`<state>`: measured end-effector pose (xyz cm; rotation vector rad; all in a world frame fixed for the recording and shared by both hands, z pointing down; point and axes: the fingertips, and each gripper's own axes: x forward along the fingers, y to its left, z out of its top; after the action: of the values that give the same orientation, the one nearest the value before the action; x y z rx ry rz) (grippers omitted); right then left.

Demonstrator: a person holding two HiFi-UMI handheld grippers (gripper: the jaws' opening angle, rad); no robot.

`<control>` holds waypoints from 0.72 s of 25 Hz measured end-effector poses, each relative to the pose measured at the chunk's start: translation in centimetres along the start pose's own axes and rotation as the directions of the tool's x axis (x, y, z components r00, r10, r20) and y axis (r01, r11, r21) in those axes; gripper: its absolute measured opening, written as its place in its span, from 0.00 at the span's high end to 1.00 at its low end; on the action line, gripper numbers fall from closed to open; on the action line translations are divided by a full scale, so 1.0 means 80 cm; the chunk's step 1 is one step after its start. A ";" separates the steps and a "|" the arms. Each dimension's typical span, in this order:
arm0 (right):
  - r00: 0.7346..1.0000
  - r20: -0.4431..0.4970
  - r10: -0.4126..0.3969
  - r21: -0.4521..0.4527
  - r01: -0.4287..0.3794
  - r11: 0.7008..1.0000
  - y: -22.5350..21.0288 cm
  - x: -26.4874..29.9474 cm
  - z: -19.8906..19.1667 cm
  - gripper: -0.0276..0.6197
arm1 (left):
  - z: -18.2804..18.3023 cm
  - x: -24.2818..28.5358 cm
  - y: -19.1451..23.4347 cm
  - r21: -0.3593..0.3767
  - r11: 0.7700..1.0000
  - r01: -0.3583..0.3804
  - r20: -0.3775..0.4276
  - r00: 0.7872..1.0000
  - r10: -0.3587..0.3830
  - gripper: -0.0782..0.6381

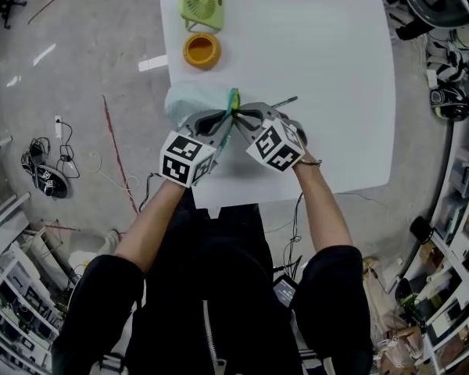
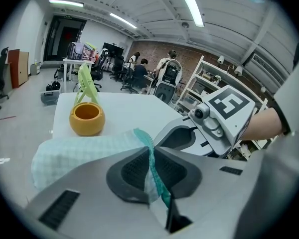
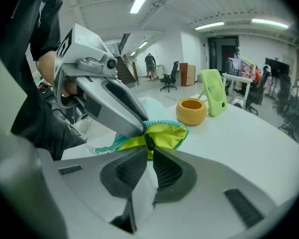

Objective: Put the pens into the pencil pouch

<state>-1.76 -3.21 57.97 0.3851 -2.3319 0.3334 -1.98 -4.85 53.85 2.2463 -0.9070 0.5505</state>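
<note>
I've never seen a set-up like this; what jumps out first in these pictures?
The left gripper and right gripper meet tip to tip over the white table's near left part, both pinching the rim of a mint pencil pouch whose yellow-green lining shows. Behind them, near the far left corner, stand an orange pot and a small green fan.

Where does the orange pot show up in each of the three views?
Head view: orange pot upper left of centre, just below the green fan.
Left gripper view: orange pot left of centre, in front of the green fan.
Right gripper view: orange pot right of centre, left of the green fan.
Shared landmark: the green fan.
</note>
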 end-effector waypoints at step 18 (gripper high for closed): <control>0.999 0.032 -0.037 0.006 0.036 0.999 -0.002 0.001 -0.001 0.79 | 0.000 -0.001 0.005 -0.005 1.000 -0.005 0.007 1.000 0.005 0.82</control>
<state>-1.74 -3.32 58.12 0.4381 -2.3522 0.3183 -2.31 -5.02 53.93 2.2431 -0.9175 0.5420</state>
